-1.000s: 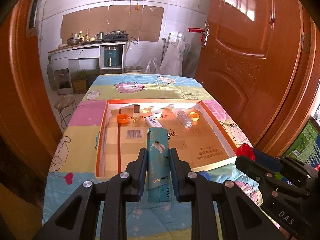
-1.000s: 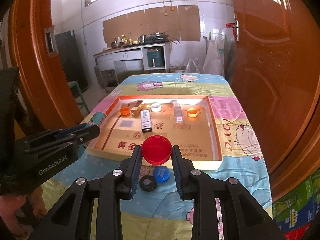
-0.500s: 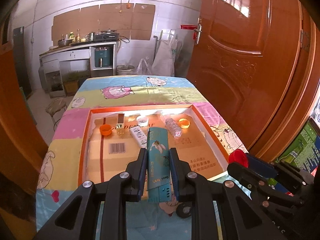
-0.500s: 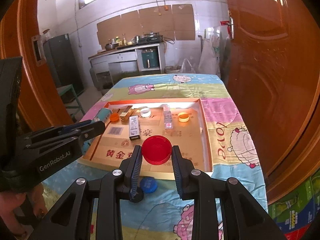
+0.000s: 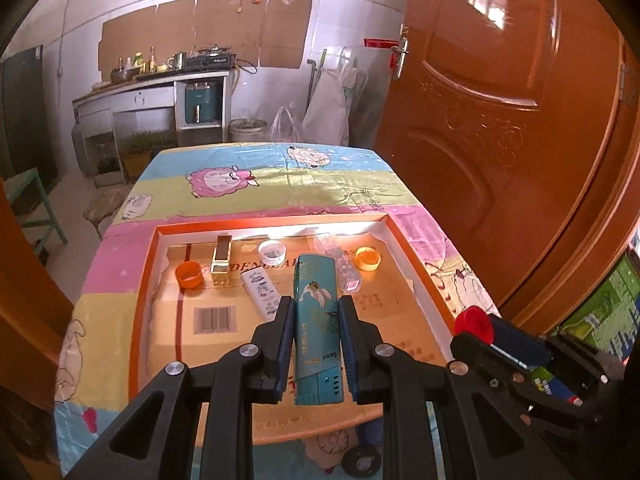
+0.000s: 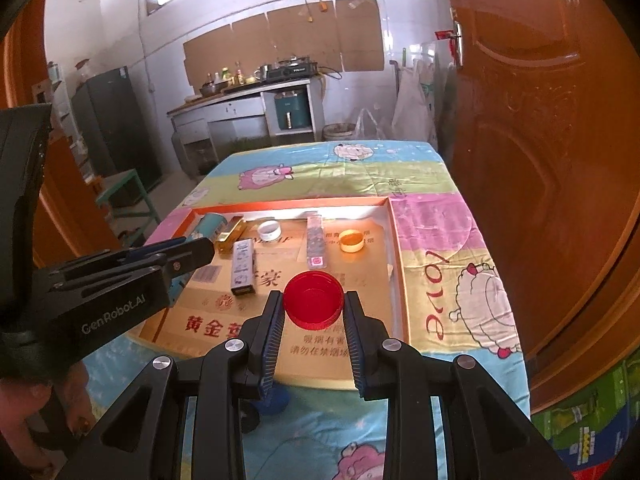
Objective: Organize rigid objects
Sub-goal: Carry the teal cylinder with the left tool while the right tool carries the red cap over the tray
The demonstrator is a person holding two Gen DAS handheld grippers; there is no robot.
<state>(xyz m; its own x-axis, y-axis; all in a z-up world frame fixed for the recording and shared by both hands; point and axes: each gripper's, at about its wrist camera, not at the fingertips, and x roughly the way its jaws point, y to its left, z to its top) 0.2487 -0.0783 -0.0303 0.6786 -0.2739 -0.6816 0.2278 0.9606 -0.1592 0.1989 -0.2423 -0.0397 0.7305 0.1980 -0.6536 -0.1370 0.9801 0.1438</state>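
Teal box [image 5: 317, 322] clamped between left fingers [image 5: 285, 332] | red cap [image 6: 313, 300] between right fingers [image 6: 353, 336]

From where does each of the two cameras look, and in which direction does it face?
Left wrist: sits behind the left gripper, facing along the table into the tray; it holds a teal box, and the right gripper shows at the right edge.
Right wrist: sits behind the right gripper holding a red cap, facing the same tray; the left gripper shows on the left.
Shared: tray, white cap.

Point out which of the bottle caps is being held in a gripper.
The red cap, clamped in the right gripper; the two orange caps and white one lie in the tray.
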